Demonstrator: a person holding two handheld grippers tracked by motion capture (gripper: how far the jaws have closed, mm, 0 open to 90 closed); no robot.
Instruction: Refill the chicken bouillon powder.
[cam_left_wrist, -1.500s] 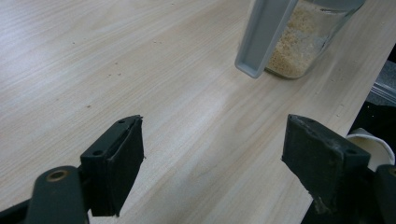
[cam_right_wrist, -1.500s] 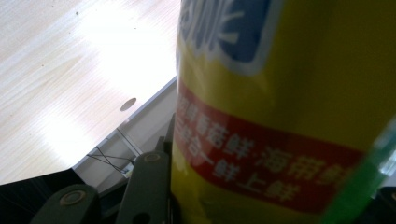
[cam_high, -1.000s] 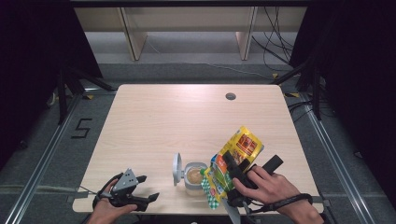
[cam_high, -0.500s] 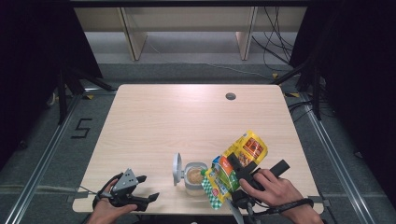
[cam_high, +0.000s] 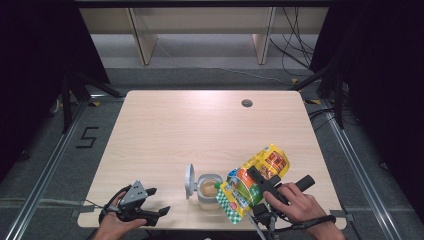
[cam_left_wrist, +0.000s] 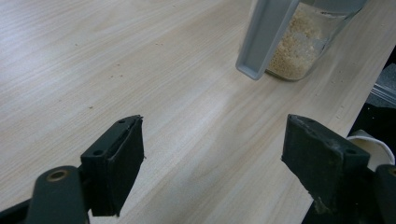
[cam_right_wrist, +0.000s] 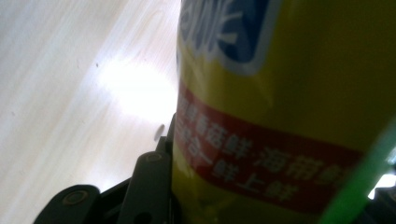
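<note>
A clear plastic container (cam_high: 207, 188) half full of pale grains stands near the table's front edge, its grey lid (cam_high: 189, 180) flipped up on the left. My right gripper (cam_high: 259, 184) is shut on a yellow snack bag (cam_high: 251, 178), which tilts with its lower end just right of the container's mouth. In the right gripper view the bag (cam_right_wrist: 289, 93) sits against one black finger (cam_right_wrist: 152, 182). My left gripper (cam_high: 157, 201) rests open and holds nothing at the front left. In the left gripper view, the container (cam_left_wrist: 299, 51) and lid (cam_left_wrist: 266, 37) lie beyond the gripper's (cam_left_wrist: 212, 154) wide jaws.
The light wooden table (cam_high: 200, 130) has a round cable hole (cam_high: 246, 103) at the back right. Metal rails and dark floor surround it, with a shelf frame behind. The table's front edge lies close under both hands.
The right hand and the yellow bag have shifted a little to the right and lower, and the bag leans flatter. The left gripper has stayed in place.
</note>
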